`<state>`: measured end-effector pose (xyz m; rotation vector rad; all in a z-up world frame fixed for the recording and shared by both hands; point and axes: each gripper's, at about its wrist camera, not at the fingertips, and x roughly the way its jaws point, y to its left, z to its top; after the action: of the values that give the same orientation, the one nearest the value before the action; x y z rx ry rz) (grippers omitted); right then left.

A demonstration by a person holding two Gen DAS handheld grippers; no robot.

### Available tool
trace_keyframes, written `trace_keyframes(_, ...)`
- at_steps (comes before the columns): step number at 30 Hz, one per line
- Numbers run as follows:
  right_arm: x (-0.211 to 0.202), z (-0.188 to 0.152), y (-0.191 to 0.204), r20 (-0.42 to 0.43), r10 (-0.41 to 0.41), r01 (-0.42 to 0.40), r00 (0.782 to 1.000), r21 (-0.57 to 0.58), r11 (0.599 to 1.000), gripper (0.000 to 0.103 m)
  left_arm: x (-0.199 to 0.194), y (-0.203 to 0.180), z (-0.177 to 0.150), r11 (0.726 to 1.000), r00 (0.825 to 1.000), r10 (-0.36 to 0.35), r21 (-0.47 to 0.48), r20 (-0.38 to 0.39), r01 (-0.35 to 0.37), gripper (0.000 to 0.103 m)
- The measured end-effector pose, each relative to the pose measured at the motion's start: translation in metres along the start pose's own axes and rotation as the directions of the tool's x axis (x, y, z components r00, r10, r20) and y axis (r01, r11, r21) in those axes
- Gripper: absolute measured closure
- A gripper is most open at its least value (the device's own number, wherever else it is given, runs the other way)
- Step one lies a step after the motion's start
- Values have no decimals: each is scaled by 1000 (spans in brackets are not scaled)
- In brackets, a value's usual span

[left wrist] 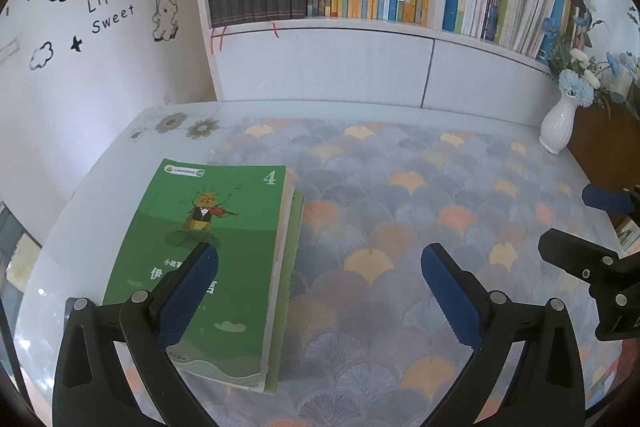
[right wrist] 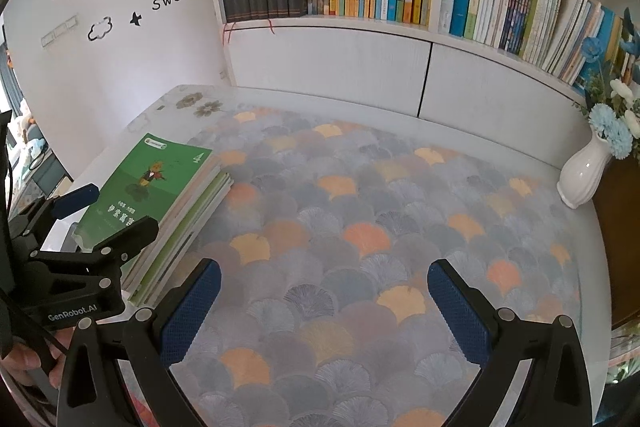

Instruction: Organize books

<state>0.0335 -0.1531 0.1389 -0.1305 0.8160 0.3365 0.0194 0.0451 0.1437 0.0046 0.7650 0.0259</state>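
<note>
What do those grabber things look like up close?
Both are black plastic frames with round silver rivets. Each left gripper and right gripper has two fingers covered in bumpy dark-blue pads. The left one's side says "GenRobot.AI" in white, and a black cable runs beside it.

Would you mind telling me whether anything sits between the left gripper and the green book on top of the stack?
Nothing visible does. The left gripper is open above the table, its left finger already over the green book cover. The white vase stands far off by the right edge.
</note>
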Motion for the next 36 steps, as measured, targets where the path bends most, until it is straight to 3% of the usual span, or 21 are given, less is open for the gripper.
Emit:
trace_keyframes(24,2,0,0,-6,3,-3,1000,-11,1000,0,-2,-5,-3,1000,1000,-7,13,3,7,1)
trace_keyframes(36,5,2,-4,-9,-47,47,999,15,999,0,3,-11,-3,996,997,-74,50,13,73,1)
